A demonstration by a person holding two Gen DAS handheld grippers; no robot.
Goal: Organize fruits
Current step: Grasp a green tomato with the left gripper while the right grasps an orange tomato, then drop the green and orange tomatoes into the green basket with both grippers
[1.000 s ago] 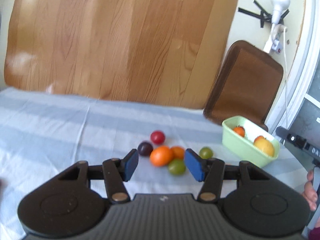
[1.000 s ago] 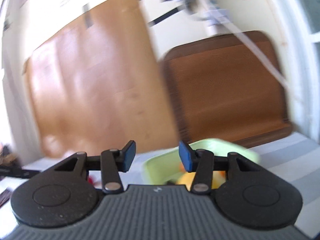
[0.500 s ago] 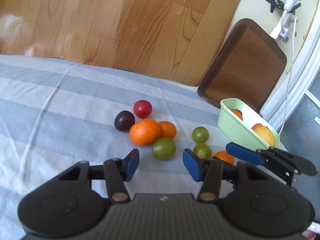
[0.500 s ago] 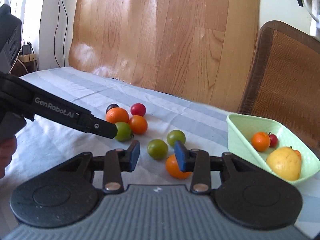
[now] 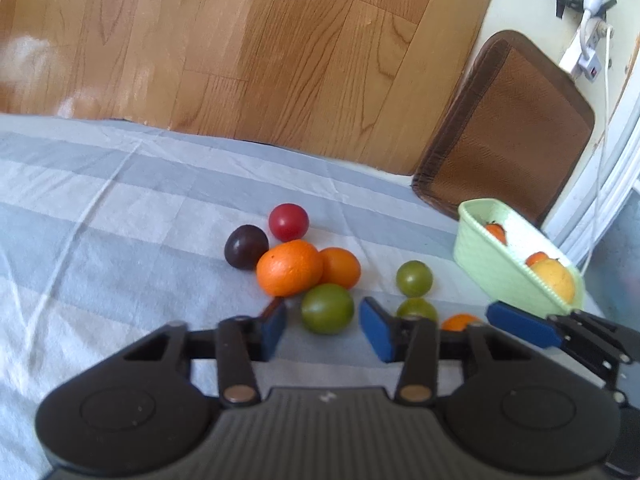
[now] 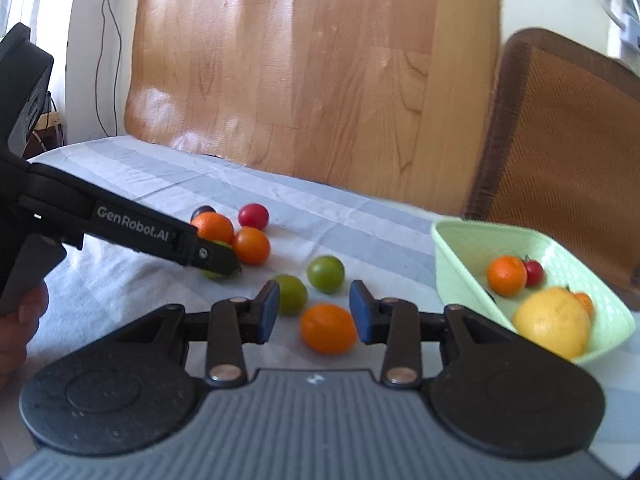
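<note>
You see a striped cloth (image 5: 120, 208), matt and a little wrinkled, under the fruits. The orange (image 5: 289, 267) has a rough, dimpled peel; the green tomato (image 5: 327, 308) and the red tomato (image 5: 288, 222) look smooth and glossy. The basket (image 6: 456, 264) is pale green plastic with ribbed walls. Behind stands a wood-pattern panel (image 5: 240, 48), smooth with some shine, and a woven brown mat (image 5: 508, 128).

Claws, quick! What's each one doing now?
Left claw: open, just closing around the green fruit, not gripping yet.
Right claw: open, just narrowed around the orange fruit, not gripping.
</note>
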